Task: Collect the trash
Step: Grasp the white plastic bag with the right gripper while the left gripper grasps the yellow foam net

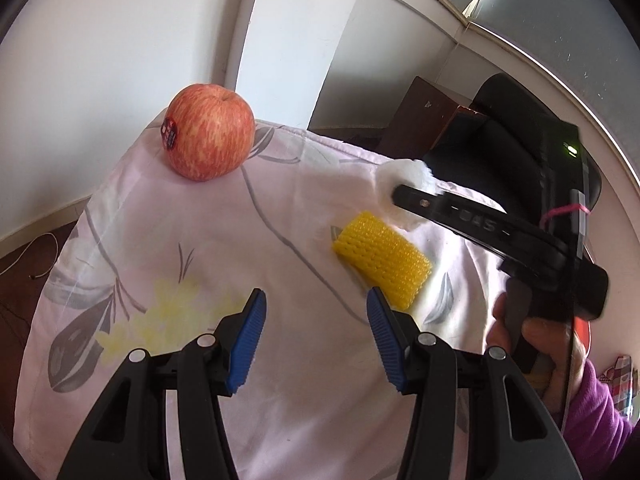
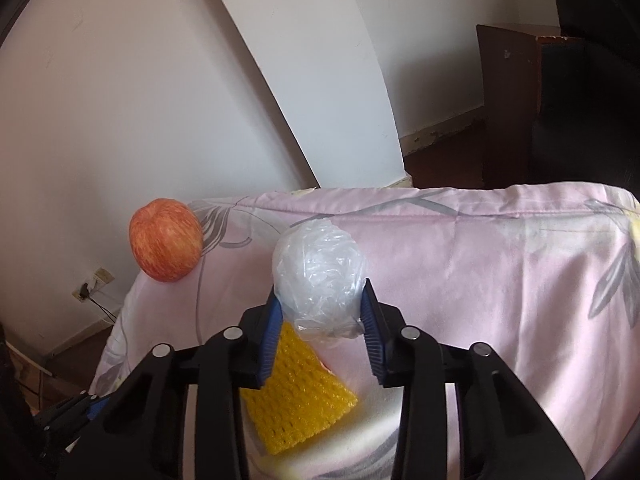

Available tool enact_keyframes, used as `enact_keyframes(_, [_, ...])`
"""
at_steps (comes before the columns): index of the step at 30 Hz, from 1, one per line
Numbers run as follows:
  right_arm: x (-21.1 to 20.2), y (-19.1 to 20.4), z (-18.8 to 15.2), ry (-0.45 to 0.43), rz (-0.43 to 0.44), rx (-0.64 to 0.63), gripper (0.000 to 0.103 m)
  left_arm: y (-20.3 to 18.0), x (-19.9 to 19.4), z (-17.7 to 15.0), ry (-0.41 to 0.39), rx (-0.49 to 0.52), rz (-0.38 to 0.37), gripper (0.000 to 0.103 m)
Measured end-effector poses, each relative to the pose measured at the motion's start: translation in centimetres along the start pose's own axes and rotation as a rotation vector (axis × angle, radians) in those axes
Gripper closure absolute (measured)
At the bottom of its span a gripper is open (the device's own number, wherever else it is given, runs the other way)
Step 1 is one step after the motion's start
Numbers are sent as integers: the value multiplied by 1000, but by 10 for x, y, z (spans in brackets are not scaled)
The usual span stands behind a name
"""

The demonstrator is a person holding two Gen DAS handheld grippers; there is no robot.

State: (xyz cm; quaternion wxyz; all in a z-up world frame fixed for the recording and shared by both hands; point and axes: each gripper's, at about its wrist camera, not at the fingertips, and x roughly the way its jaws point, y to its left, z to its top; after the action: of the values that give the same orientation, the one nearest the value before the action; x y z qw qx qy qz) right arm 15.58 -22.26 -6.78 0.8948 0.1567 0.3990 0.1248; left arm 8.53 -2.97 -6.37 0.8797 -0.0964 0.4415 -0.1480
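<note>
My right tongs [image 2: 322, 308] are clamped on a crumpled ball of clear plastic wrap [image 2: 320, 272], blue pads [image 2: 370, 322] pressing it on both sides above a bench [image 2: 480, 248] draped in a pale pink cloth printed with grey leaves and a faint yellow flower. In the left camera the same wrap [image 1: 404, 184] shows as a white wad at the tip of those tongs [image 1: 400, 196], held by a hand [image 1: 532, 340] in a purple sleeve.

My left tongs [image 1: 316, 328] hang over the cloth, spread wide, nothing between the pads [image 1: 250, 336].

Taking the apple [image 1: 210, 130] as landmark: the red-streaked fruit, a dark sticker on its side, sits at the bench's far left corner [image 1: 152, 136], close to the edge. A yellow foam net sleeve [image 1: 384, 260] lies flat on the cloth to the right of the apple and nearer me; the wrap is right of the apple too, just beyond the sleeve. From the right camera the sleeve [image 2: 296, 392] lies directly beneath the wrap and the tongs.

Behind the apple rise white walls and a white pillar [image 2: 320, 80]. Well to the apple's right, beyond the bench, stand a dark brown cabinet [image 2: 508, 104] and a black chair [image 2: 596, 8]. Below the apple, a wall socket [image 2: 94, 282] with a plug sits just above a dark wooden floor [image 1: 16, 272].
</note>
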Motion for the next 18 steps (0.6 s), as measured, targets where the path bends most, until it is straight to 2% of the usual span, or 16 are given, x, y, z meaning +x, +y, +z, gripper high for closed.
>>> enact_keyframes(5, [-42, -21, -11, -58, -21, 64, 66, -9, 8, 5, 23, -12, -29, 51])
enact_keyframes(10, [-75, -39, -33, -89, -84, 93, 66, -26, 17, 12, 20, 26, -28, 51])
enact_keyframes(18, [-103, -57, -54, -105, -118, 101, 66, -45, 51, 35, 6, 84, 49, 51])
